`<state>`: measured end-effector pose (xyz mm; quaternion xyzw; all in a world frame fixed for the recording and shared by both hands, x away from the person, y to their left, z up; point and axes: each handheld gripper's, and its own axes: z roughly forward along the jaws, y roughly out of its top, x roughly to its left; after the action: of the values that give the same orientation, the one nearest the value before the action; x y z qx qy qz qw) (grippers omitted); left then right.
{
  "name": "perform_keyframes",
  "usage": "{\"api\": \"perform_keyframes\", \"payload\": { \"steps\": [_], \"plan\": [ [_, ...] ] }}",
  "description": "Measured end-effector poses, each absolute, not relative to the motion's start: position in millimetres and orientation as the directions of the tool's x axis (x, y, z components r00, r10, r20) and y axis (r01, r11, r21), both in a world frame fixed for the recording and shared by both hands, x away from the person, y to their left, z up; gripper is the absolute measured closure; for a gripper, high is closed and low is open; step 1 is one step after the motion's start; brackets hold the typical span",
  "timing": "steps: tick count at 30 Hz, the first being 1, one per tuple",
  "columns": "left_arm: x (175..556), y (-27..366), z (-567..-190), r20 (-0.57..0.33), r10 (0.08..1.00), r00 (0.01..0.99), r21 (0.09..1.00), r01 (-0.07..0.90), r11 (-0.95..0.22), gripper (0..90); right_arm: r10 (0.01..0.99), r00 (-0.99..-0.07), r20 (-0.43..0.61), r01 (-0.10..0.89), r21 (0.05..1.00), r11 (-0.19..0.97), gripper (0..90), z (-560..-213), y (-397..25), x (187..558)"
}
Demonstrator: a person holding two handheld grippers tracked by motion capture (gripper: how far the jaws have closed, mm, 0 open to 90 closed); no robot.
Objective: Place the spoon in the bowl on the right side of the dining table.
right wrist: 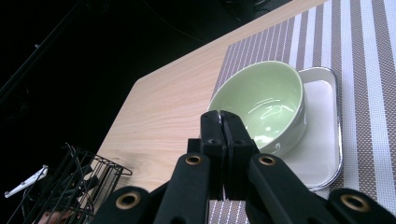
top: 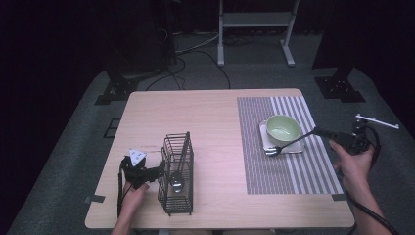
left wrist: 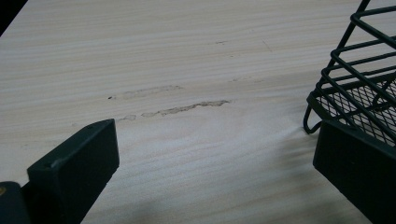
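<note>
A black wire basket [top: 176, 181] stands near the table's front left, with a spoon [top: 176, 183] upright inside it. My left gripper [top: 157, 172] sits against the basket's left side and is open. In the left gripper view [left wrist: 215, 158] the jaws are wide apart over bare wood, the right one at the basket's corner [left wrist: 359, 84]. My right gripper [top: 320, 131] is shut on the dark handle of a fork [top: 288, 143]. The fork's tines hang over the front left corner of a white tray [top: 296, 147]. A green bowl [top: 283, 128] [right wrist: 261, 100] rests on that tray [right wrist: 322, 140].
A striped placemat [top: 288, 171] [right wrist: 364, 70] covers the table's right part under the tray. The wooden table [top: 195, 117] is bare in the middle and at the back left. A white stand [top: 254, 29] and cables lie on the floor beyond.
</note>
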<state>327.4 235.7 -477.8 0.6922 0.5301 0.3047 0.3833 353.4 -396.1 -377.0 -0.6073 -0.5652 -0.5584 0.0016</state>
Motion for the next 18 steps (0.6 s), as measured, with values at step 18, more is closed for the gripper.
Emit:
{"api": "perform_keyframes", "payload": {
  "steps": [18],
  "plan": [
    [328, 236, -478, 0.015, 0.967, 0.254, 0.852, 0.503, -0.145, 0.0, 0.691, -0.255, 0.676, 0.663, 0.642, -0.384, 88.5, -364, -397, 362]
  ]
}}
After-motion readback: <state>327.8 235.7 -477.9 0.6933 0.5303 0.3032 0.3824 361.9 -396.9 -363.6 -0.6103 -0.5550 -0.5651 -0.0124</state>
